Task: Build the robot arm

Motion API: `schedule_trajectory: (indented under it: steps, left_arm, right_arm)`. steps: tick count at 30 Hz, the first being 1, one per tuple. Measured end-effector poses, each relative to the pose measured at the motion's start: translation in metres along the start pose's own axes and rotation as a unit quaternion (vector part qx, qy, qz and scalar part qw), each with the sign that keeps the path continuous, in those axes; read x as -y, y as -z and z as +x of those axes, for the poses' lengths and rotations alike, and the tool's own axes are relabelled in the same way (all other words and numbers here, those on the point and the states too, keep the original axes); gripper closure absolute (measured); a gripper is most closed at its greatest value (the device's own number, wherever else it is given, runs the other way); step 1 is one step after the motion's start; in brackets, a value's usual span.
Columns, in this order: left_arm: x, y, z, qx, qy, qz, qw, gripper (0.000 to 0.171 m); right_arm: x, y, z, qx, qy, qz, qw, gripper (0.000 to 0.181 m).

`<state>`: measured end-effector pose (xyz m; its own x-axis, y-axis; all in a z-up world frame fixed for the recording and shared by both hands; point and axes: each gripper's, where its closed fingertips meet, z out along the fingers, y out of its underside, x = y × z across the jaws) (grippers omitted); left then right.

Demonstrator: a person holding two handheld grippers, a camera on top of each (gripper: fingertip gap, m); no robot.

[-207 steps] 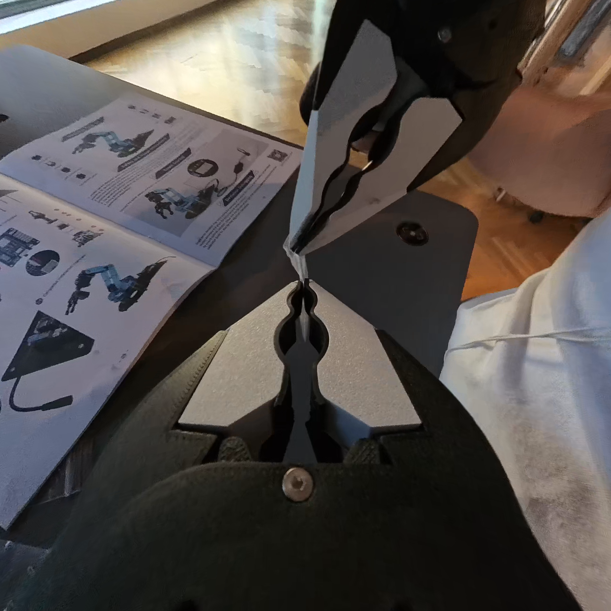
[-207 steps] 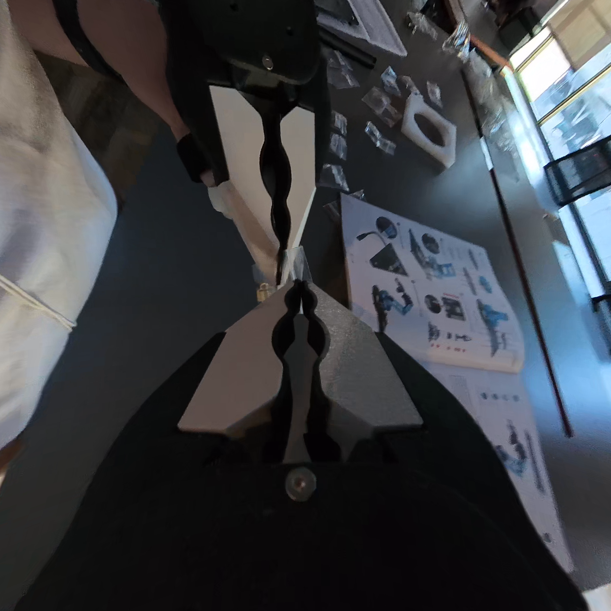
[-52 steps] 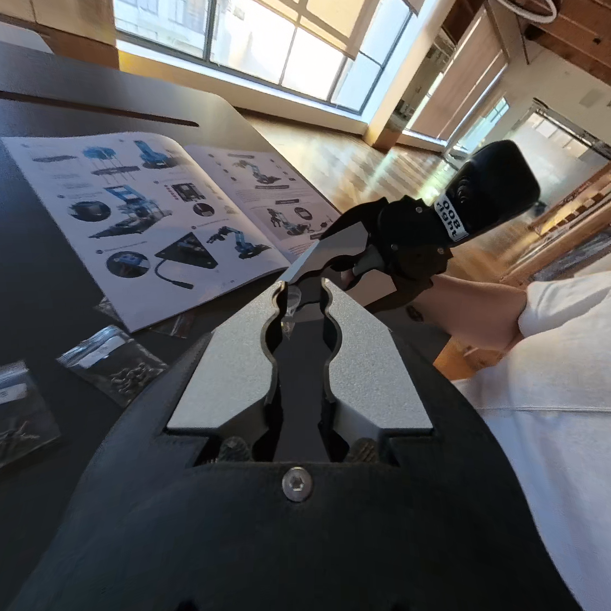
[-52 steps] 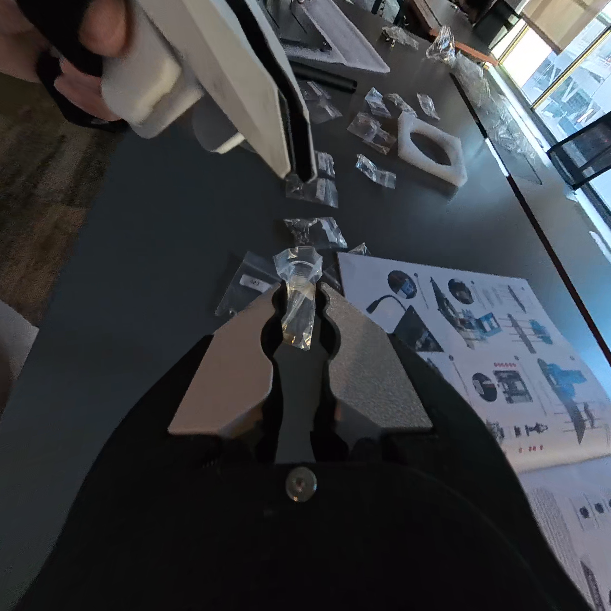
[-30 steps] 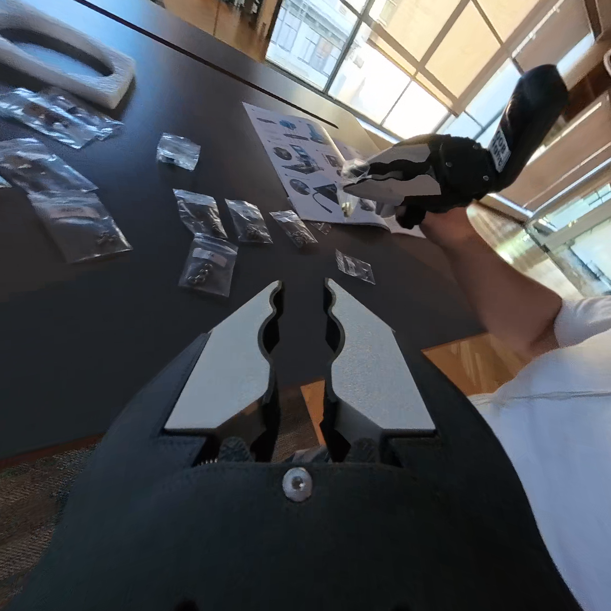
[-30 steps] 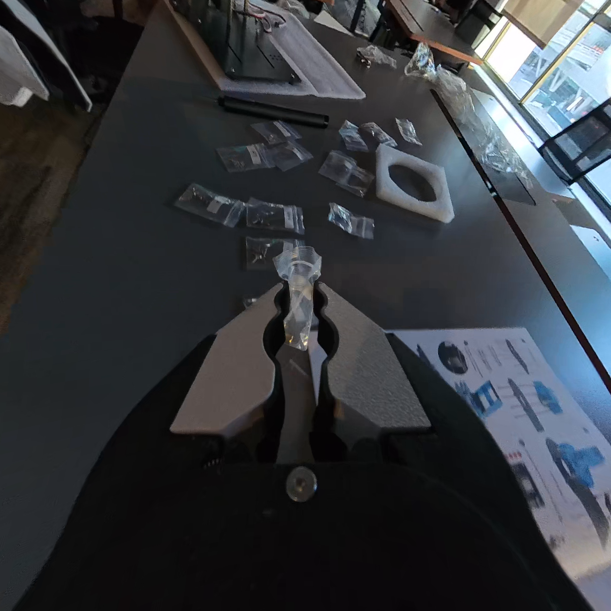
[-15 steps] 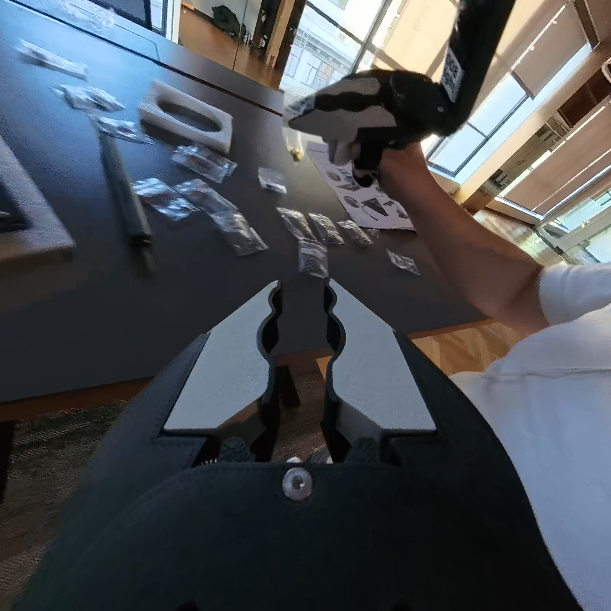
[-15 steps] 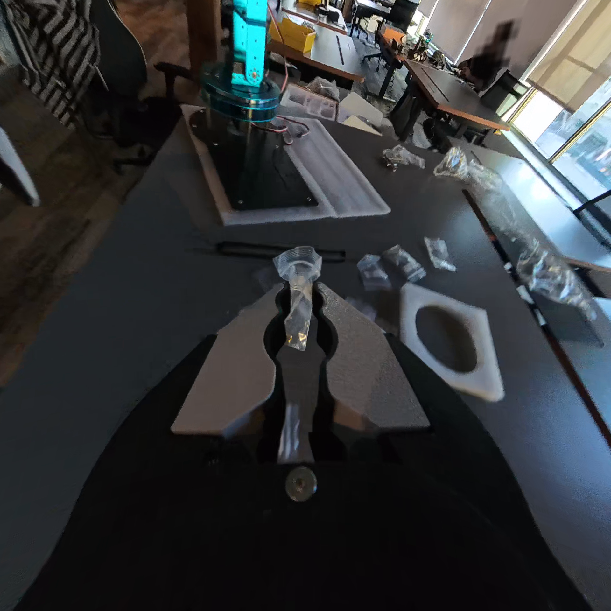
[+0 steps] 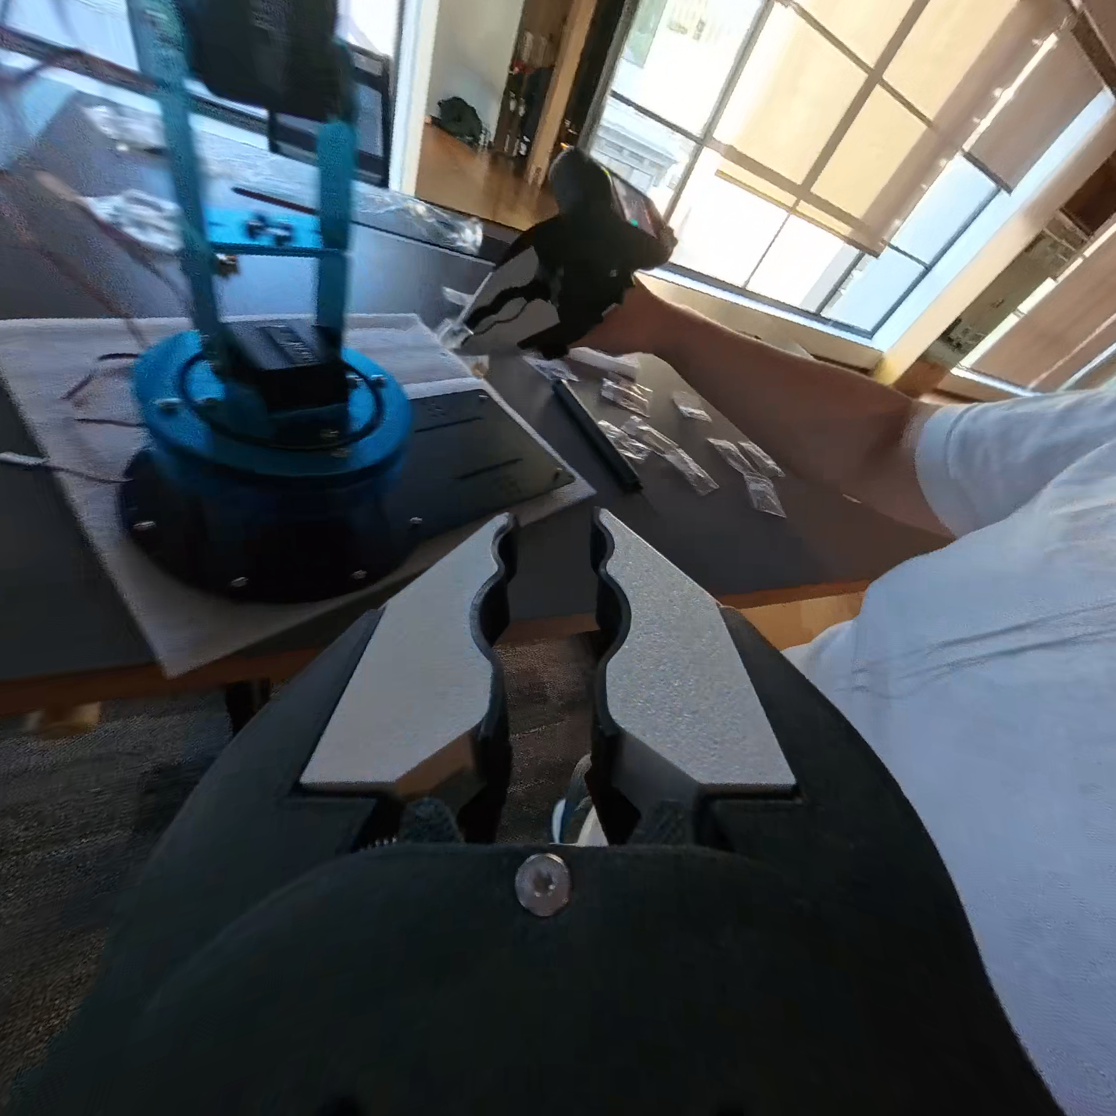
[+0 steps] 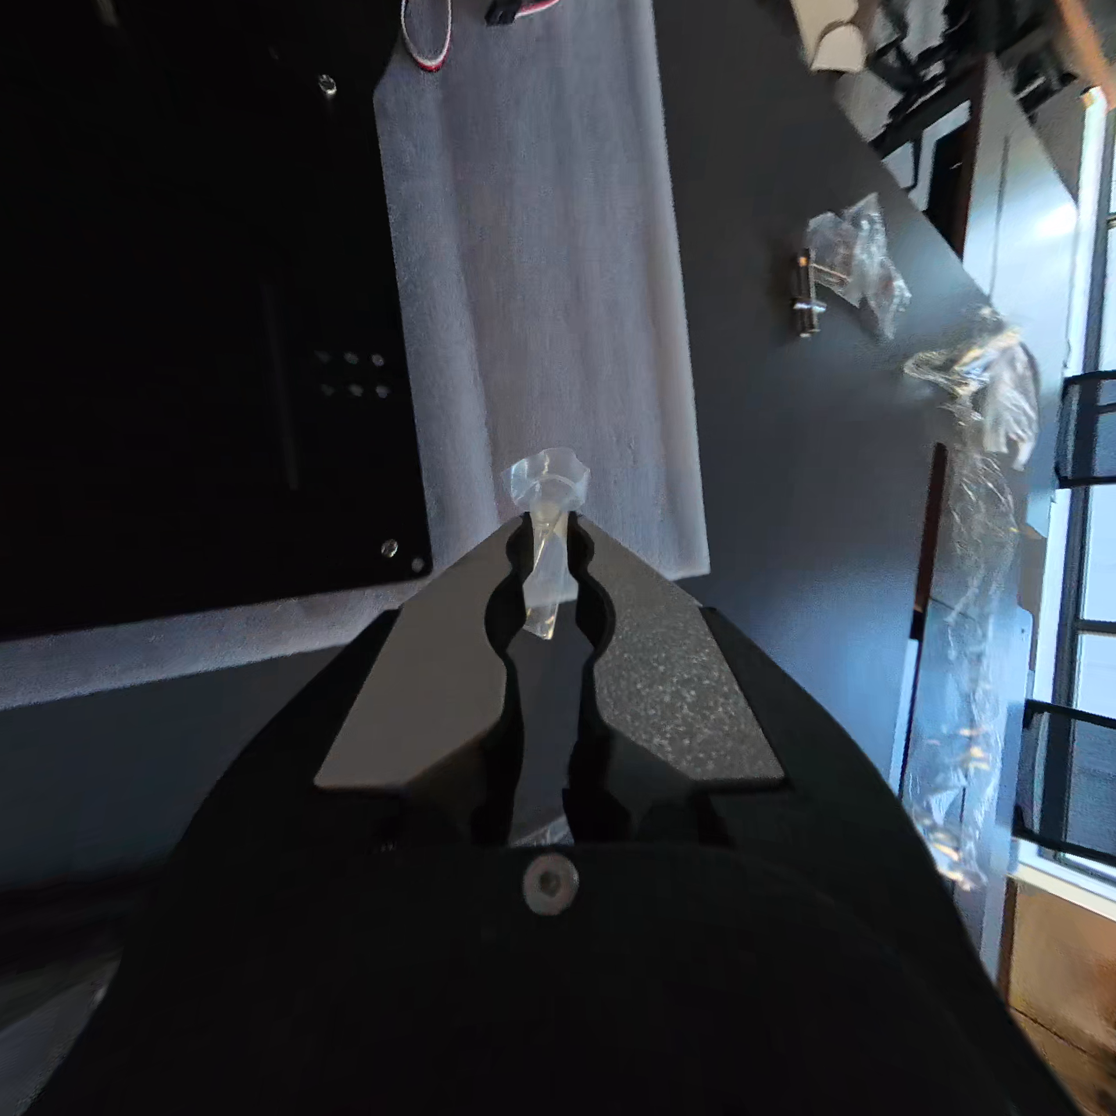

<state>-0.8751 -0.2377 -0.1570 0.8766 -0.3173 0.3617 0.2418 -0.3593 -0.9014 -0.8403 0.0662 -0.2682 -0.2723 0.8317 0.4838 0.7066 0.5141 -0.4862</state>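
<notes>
My right gripper point(image 10: 548, 522) is shut on a small clear plastic bag point(image 10: 546, 531), pinched at the fingertips, its crumpled end sticking out in front. It hangs over a white foam sheet point(image 10: 531, 272) that bears a black base plate point(image 10: 199, 302). In the left wrist view the right gripper point(image 9: 468, 338) shows at the foam sheet's far corner, with the bag point(image 9: 456, 323) at its tip. My left gripper point(image 9: 552, 534) is open and empty, held off the table's front edge near a blue robot arm base point(image 9: 266, 435).
A black rod point(image 9: 595, 438) and several small clear part bags point(image 9: 688, 456) lie on the dark table point(image 9: 712, 543) to the right. Crumpled clear plastic point(image 10: 972, 543) and a bag with metal parts point(image 10: 845, 272) lie near the table's far edge. A white sleeve point(image 9: 966, 664) is at my right. My right fingertips sit around 35 cm from my left ones.
Both grippers swung left along the table, from the booklet and bags to the blue arm base. The right gripper now points down over the foam sheet, still pinching the bag.
</notes>
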Motion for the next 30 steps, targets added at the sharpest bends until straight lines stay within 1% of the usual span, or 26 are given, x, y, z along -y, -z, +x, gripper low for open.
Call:
schedule_trajectory:
  steps: [4, 7, 10, 12, 15, 18, 22, 25, 27, 30]
  left_arm:
    - [0.004, 0.022, -0.029, 0.029, 0.014, 0.021, 0.999, 0.150]
    - [0.002, 0.031, -0.040, 0.043, 0.026, 0.033, 0.998, 0.150]
    - [-0.002, 0.033, -0.045, 0.050, 0.042, 0.041, 0.997, 0.150]
    - [-0.004, 0.032, -0.045, 0.047, 0.054, 0.048, 0.996, 0.150]
    - [-0.004, 0.027, -0.044, 0.039, 0.068, 0.054, 0.995, 0.150]
    - [-0.003, 0.020, -0.042, 0.041, 0.070, 0.054, 0.995, 0.150]
    - [-0.003, 0.013, -0.035, 0.045, 0.065, 0.052, 0.996, 0.150]
    - [-0.003, 0.010, -0.033, 0.049, 0.067, 0.048, 0.995, 0.150]
    - [-0.003, 0.009, -0.034, 0.051, 0.068, 0.048, 0.995, 0.150]
    - [-0.001, 0.007, -0.034, 0.052, 0.068, 0.050, 0.995, 0.150]
  right_arm:
    - [0.006, -0.023, 0.003, 0.019, 0.032, -0.027, 0.999, 0.173]
    - [0.013, -0.033, -0.001, 0.046, 0.025, -0.015, 0.999, 0.169]
    - [0.012, -0.040, -0.002, 0.072, -0.007, -0.001, 0.997, 0.160]
    - [0.012, -0.041, -0.002, 0.094, -0.043, 0.022, 0.994, 0.156]
    - [0.012, -0.037, -0.003, 0.130, -0.091, 0.055, 0.986, 0.143]
    - [0.006, -0.027, 0.000, 0.145, -0.118, 0.084, 0.979, 0.135]
    - [-0.010, -0.020, 0.004, 0.145, -0.161, 0.104, 0.971, 0.135]
    - [-0.010, -0.018, -0.006, 0.167, -0.184, 0.117, 0.962, 0.135]
    - [-0.014, -0.023, -0.010, 0.160, -0.181, 0.103, 0.965, 0.139]
    - [-0.013, -0.024, -0.011, 0.157, -0.187, 0.108, 0.964, 0.142]
